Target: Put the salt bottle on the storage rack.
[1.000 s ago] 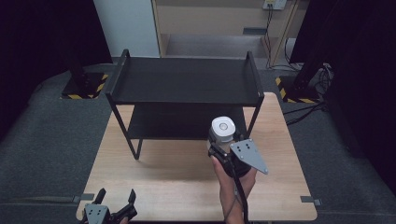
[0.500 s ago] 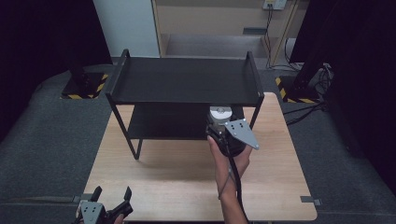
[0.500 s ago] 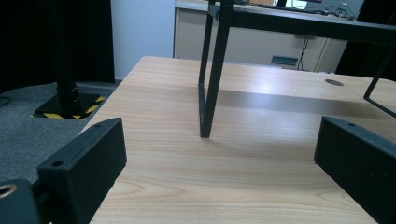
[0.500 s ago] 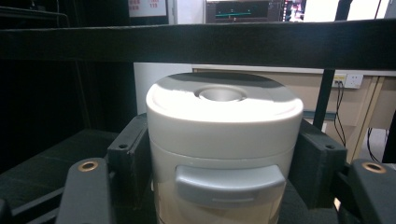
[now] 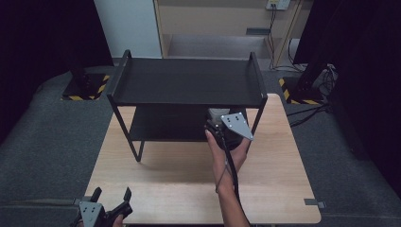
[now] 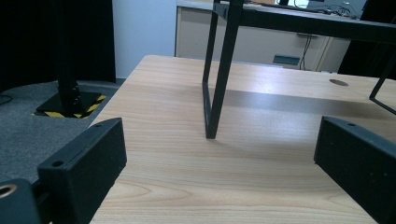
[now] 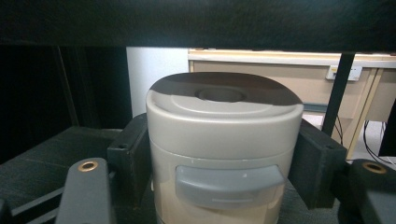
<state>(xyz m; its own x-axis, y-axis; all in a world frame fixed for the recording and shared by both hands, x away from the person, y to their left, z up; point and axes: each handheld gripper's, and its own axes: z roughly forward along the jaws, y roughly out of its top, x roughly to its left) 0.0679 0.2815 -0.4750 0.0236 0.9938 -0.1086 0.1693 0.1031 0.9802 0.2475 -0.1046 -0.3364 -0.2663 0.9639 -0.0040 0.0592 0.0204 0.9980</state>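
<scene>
At 7 o'clock of the table (image 5: 189,189), your left gripper (image 5: 112,198) is cut off by the frame's bottom edge; its jaws stand apart with nothing between them. At the centre stands the black shelf rack (image 5: 189,82), whose top board hides most of the lower shelf. Just right of centre, at 3 o'clock, your right gripper (image 5: 222,124) clamps the grey canister (image 7: 224,140) at the lower shelf's front edge; its base is cut off.

Wooden table (image 5: 179,184); black two-tier rack (image 5: 189,82) stands on its far half, legs on wood.
</scene>
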